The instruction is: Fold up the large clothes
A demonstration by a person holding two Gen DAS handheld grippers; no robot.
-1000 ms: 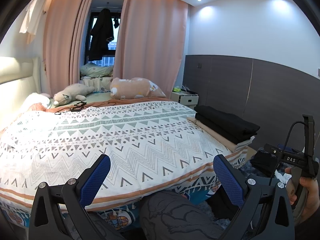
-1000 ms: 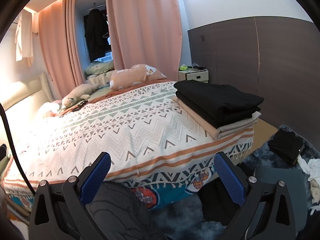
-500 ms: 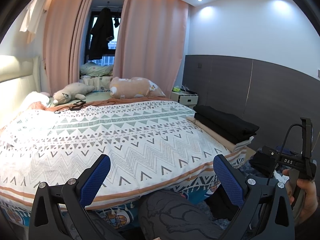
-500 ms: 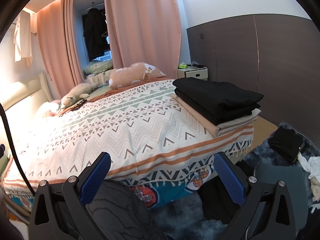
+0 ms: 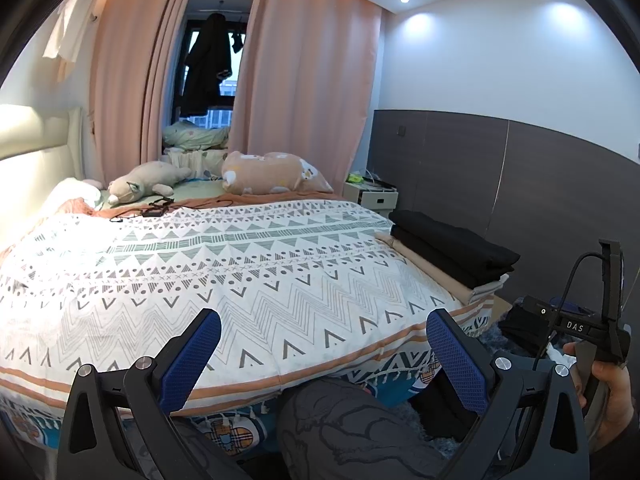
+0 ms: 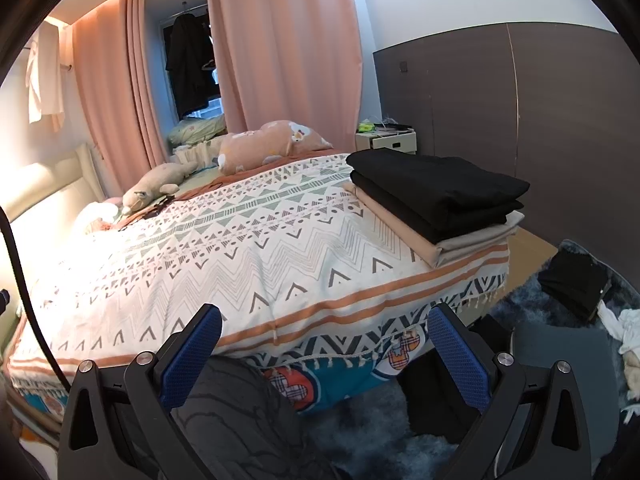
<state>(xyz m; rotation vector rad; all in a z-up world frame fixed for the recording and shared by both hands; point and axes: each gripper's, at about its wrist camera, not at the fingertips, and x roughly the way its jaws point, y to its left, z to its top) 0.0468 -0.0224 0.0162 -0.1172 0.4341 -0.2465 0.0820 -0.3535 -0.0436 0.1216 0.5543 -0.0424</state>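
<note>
A stack of folded clothes (image 6: 436, 196) is set on the bed (image 6: 248, 248) at its right front corner. Two plush toys (image 5: 262, 173) are laid at the far end, and a nightstand (image 6: 386, 140) is placed behind the stack, against the wall.

Right gripper (image 6: 324, 354) fingers (image 6: 191, 358) spread wide, nothing between them, held low at the foot of the bed (image 6: 248, 248). Patterned bedspread lies flat. Stack of folded clothes (image 6: 436, 204) sits on the bed's right corner: black pieces on top, beige underneath. Two plush toys (image 6: 276, 146) near the pink curtains (image 6: 280, 48). Dark and white clothes (image 6: 576, 284) lie on the blue rug (image 6: 380, 424) at right. Nightstand (image 6: 386, 140) against the wall.
</note>
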